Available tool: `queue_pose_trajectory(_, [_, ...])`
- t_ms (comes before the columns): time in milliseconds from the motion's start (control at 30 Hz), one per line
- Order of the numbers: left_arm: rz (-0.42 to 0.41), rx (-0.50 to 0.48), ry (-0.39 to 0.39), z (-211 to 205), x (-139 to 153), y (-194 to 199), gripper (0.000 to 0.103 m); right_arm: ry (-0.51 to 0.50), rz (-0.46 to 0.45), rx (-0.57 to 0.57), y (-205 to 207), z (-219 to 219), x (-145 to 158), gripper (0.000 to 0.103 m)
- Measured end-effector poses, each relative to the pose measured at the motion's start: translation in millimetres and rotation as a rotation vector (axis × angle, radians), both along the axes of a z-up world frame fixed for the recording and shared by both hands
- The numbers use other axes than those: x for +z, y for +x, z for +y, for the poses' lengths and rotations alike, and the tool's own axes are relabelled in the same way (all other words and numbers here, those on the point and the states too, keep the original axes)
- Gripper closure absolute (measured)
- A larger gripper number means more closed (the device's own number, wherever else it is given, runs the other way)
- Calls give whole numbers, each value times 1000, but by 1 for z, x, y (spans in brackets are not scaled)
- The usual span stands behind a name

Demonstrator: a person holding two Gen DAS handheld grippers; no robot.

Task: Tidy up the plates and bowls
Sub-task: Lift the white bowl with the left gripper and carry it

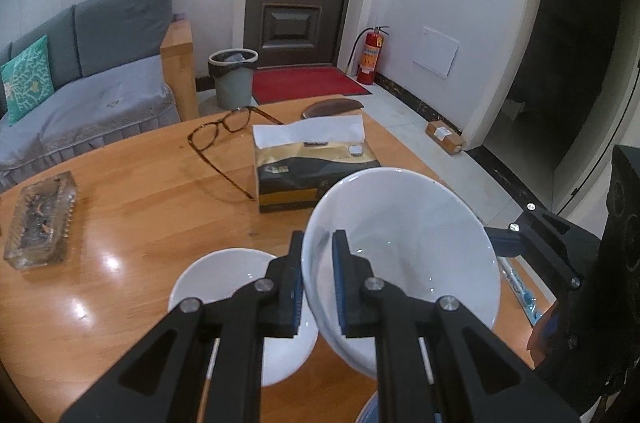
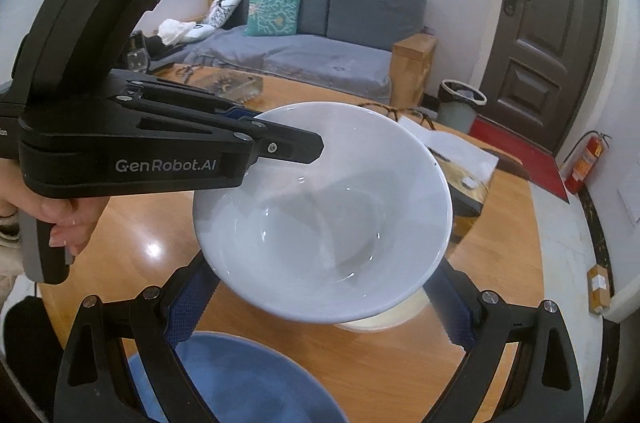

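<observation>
A glossy white bowl [image 2: 320,211], rigid, breakable and likely slippery, hangs tilted above the bench [image 1: 140,207], its rim pinched by the left hand-held gripper [image 1: 318,283]; the right hand-held gripper [image 2: 320,303] is spread beneath it.

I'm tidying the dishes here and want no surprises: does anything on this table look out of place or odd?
Yes: a pair of glasses lies open on the table beside the tissue box, and a glass ashtray sits nearby. None are dishes. The white bowl in the left tongs looks intact.
</observation>
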State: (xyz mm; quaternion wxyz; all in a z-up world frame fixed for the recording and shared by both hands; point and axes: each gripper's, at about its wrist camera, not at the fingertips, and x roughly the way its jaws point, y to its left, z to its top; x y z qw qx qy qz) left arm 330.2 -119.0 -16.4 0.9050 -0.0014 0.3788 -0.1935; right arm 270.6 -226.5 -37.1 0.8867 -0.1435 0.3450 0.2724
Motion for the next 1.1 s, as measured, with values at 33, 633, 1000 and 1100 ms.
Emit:
queue_pose_trajectory(33, [5, -2, -1, -2, -3, 3, 93, -1, 3, -2, 3, -2, -2, 10])
queue_pose_trajectory(633, [91, -19, 51, -29, -48, 38, 93, -14, 78, -7, 34, -27, -35, 9])
queue_pose_trajectory(1000, [108, -16, 72, -30, -57, 41, 92, -41, 106, 4, 44, -24, -47, 9])
queue_pose_trajectory(1100, [105, -18, 72, -31, -56, 40, 92, -43, 109, 4, 43, -23, -48, 9])
